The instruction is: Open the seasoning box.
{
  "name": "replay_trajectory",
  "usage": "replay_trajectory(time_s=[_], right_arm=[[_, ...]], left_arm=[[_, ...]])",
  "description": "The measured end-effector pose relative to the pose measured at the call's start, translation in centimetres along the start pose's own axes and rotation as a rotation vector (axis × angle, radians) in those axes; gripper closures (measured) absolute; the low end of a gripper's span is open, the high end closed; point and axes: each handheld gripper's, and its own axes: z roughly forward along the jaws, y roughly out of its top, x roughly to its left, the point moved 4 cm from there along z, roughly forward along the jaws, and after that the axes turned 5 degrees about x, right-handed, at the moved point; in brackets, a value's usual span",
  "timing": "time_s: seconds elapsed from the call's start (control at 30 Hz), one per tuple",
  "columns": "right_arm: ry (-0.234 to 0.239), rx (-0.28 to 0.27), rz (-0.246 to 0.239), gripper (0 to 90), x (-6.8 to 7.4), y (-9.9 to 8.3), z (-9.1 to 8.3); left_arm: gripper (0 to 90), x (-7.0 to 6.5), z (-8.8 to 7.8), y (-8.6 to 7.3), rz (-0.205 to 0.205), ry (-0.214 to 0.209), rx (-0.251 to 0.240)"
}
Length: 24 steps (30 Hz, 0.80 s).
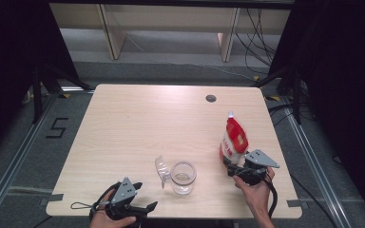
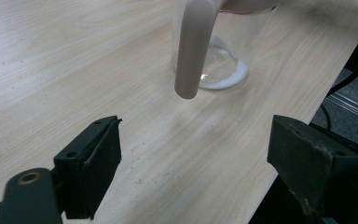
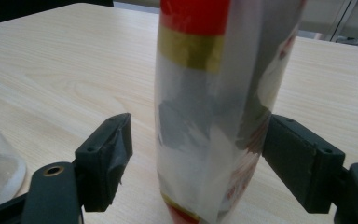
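Note:
A red and white pouch (image 1: 233, 138) stands upright at the right of the wooden table (image 1: 138, 123). My right gripper (image 1: 229, 165) is at its base, open. In the right gripper view the pouch (image 3: 205, 107) sits between the jaws of the right gripper (image 3: 198, 129): one pad is right against it, the other is clearly apart. A clear glass jar (image 1: 183, 177) stands near the front middle, with a clear plastic scoop (image 1: 161, 171) leaning on its left side. My left gripper (image 1: 145, 208) rests open at the front edge, and its jaws (image 2: 196, 130) point at the jar (image 2: 223, 70) and the scoop handle (image 2: 193, 51).
A small dark round hole (image 1: 211, 98) is in the table top near the far right. The table's right edge falls away close beside the left gripper's right jaw in its own view. Cables trail from both grippers over the front edge.

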Motion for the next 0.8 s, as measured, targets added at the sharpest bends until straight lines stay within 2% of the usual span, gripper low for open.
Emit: replay_trajectory(time_s=[0.2,0.23,0.3,0.33,0.37,0.4,0.43,0.5,0.6,0.63,0.7,0.73,0.77,0.8], right_arm=[[0.000,-0.009,0.024,25.3,0.0,-0.1,0.6],[-0.013,-0.005,0.030,25.3,0.1,-0.1,0.7],[-0.011,-0.005,0.035,25.4,0.1,0.0,0.8],[-0.009,-0.015,0.042,25.4,0.1,0.0,1.0],[-0.014,-0.015,0.033,25.6,0.0,0.0,1.1],[-0.021,-0.011,0.075,26.1,0.3,-0.1,1.1],[-0.026,-0.011,0.060,27.0,0.1,0.0,1.1],[-0.022,-0.031,0.061,27.7,0.1,0.1,1.3],[-0.023,-0.033,0.061,27.7,0.1,0.1,1.3],[-0.022,-0.035,0.062,27.7,0.1,0.1,1.3],[-0.032,-0.034,0.069,27.8,0.0,0.1,1.2],[-0.030,-0.047,0.074,27.8,0.0,0.1,1.3],[-0.033,-0.048,0.077,27.9,0.0,0.1,1.3],[-0.032,-0.053,0.079,28.4,0.0,0.1,1.3]], left_arm=[[17.0,0.0,0.0,-0.1,0.009,0.001,0.014],[17.0,0.2,0.0,-0.1,0.025,0.015,0.029],[17.1,0.2,-0.1,-0.1,0.025,0.013,0.031],[17.1,0.0,0.0,-0.1,0.003,0.002,0.012],[17.1,0.0,0.0,-0.1,0.004,-0.003,0.008],[17.0,0.0,0.0,-0.1,0.001,-0.003,0.008],[17.0,0.2,-0.1,-0.1,0.025,0.011,0.029],[17.0,0.2,-0.1,-0.1,0.025,0.011,0.030],[17.0,0.1,0.0,-0.1,0.023,0.008,0.027],[17.0,-0.1,0.1,-0.1,0.001,-0.005,0.006],[17.1,-0.1,0.1,-0.1,-0.001,-0.002,0.001],[17.0,0.1,-0.1,-0.2,0.027,0.012,0.034],[17.0,-0.1,0.0,-0.1,0.002,-0.001,0.012],[17.0,-0.1,0.1,-0.1,0.006,-0.002,0.011]])
